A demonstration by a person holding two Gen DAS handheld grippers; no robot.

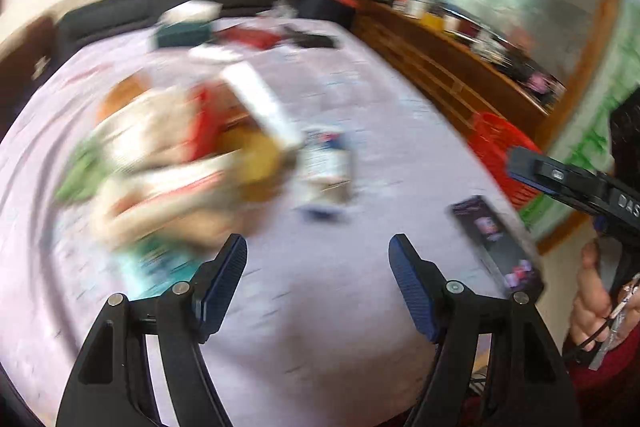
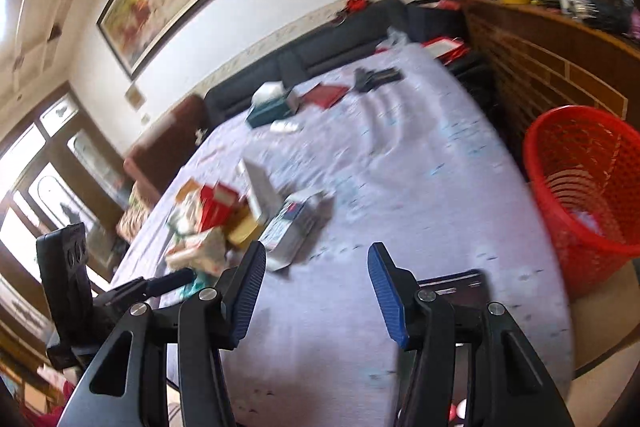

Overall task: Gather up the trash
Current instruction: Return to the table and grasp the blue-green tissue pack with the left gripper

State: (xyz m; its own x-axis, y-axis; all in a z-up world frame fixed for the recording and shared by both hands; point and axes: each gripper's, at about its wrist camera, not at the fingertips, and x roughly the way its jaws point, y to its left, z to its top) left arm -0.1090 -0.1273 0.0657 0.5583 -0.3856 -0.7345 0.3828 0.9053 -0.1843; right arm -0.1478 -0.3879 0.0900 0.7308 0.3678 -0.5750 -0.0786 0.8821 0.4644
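Lilac bed (image 2: 400, 187) before you: trash pile (image 2: 216, 227) lies ahead-left of your right hand-held gripper (image 2: 316, 291), spread and empty; left hand-held gripper (image 1: 318, 283), also spread, is nearer

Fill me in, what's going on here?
A person is clearing trash off a bed with a hand-held gripper in each hand. Both the left hand-held gripper and the right hand-held gripper are empty and open. A pile of boxes and wrappers is still on the sheet; the red basket stands beside the bed.
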